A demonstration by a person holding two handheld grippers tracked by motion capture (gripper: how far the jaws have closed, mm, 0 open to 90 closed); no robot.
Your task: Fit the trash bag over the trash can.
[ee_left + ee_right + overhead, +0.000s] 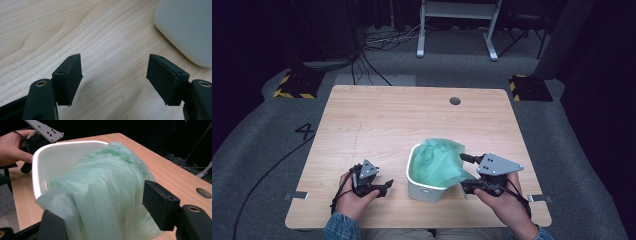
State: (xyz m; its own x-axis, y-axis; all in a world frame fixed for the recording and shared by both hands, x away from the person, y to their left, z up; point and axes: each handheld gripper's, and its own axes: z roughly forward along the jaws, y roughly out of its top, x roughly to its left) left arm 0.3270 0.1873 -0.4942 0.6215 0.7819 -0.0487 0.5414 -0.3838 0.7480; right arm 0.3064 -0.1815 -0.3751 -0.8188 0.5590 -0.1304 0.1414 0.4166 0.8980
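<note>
Green plastic bag (105, 195) drapes from the white bin (422, 187) on our table (377, 120), lying between our right gripper's (468, 172) parted jaws; our left gripper (387, 187) gapes empty beside the bin.

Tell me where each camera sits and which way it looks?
High view: above the person's side, looking forward and down at the table; both hands show, holding the left claw and right claw.
Left gripper view: rides the left claw, facing bare tabletop and the white bin; its open jaws show.
Right gripper view: rides the right claw, facing the green bag; the other hand shows.
Shared: all show the bin.
</note>
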